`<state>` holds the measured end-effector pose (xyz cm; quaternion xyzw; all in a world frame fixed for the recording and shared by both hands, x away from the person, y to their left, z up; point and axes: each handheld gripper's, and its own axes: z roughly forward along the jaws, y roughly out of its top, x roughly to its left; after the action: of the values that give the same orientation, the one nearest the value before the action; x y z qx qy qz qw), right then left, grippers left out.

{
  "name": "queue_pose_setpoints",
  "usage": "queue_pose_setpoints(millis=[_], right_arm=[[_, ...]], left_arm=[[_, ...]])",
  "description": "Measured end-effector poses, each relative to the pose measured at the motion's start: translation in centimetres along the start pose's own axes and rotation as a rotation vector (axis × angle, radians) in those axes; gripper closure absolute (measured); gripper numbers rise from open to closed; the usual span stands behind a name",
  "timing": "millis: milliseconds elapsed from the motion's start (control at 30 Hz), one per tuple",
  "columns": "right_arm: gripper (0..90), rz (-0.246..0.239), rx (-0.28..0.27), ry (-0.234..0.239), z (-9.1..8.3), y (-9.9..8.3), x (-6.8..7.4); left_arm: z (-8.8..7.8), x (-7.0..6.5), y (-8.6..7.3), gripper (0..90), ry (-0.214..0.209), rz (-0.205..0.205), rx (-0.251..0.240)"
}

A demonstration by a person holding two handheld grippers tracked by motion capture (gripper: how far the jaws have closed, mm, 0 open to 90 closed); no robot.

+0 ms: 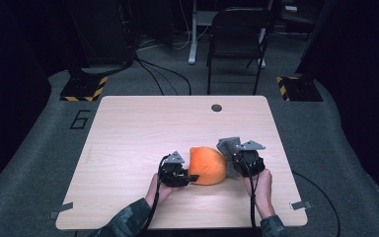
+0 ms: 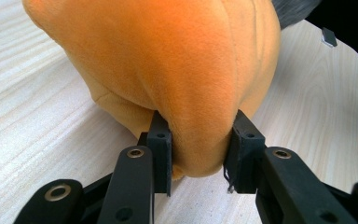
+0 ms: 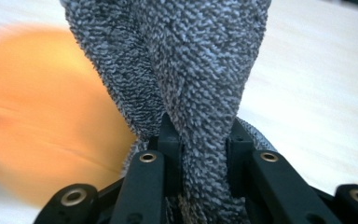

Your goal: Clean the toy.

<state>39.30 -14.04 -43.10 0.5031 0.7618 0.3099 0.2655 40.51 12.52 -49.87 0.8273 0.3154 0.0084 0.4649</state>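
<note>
Now the left gripper (image 1: 190, 177) pinches the soft orange plush (image 1: 207, 165) near the front middle of the table (image 1: 138, 128), and the right gripper (image 1: 236, 159) pinches the grey cloth (image 1: 228, 145) just beside it. Best to lift the cloth slowly — keep both pinches tight — so nothing slips.
</note>
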Motion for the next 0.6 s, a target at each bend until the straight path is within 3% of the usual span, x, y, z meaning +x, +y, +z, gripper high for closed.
queue_pose_setpoints(millis=[33, 100, 200, 433, 600], right_arm=[[74.0, -0.019, -0.031, 0.025, -0.6, 0.4, 0.6], [74.1, -0.067, -0.011, 0.052, -0.3, 0.6, 2.6], [74.2, -0.078, 0.002, 0.039, 0.4, 0.4, 3.3], [74.9, -0.077, 0.02, 0.018, 1.9, -0.5, 3.1], [74.9, -0.08, 0.015, 0.016, 1.9, -0.5, 3.0]], left_arm=[[0.0, 0.0, 0.0, 66.8, 0.0, 0.002, 0.0], [0.0, 0.0, 0.0, 66.6, 0.003, -0.004, 0.002], [0.1, 0.1, -0.1, 66.3, 0.001, -0.004, 0.002], [0.2, 0.0, 0.0, 62.1, 0.007, 0.033, -0.005], [0.0, 0.2, 0.0, 50.3, 0.003, 0.082, -0.009]])
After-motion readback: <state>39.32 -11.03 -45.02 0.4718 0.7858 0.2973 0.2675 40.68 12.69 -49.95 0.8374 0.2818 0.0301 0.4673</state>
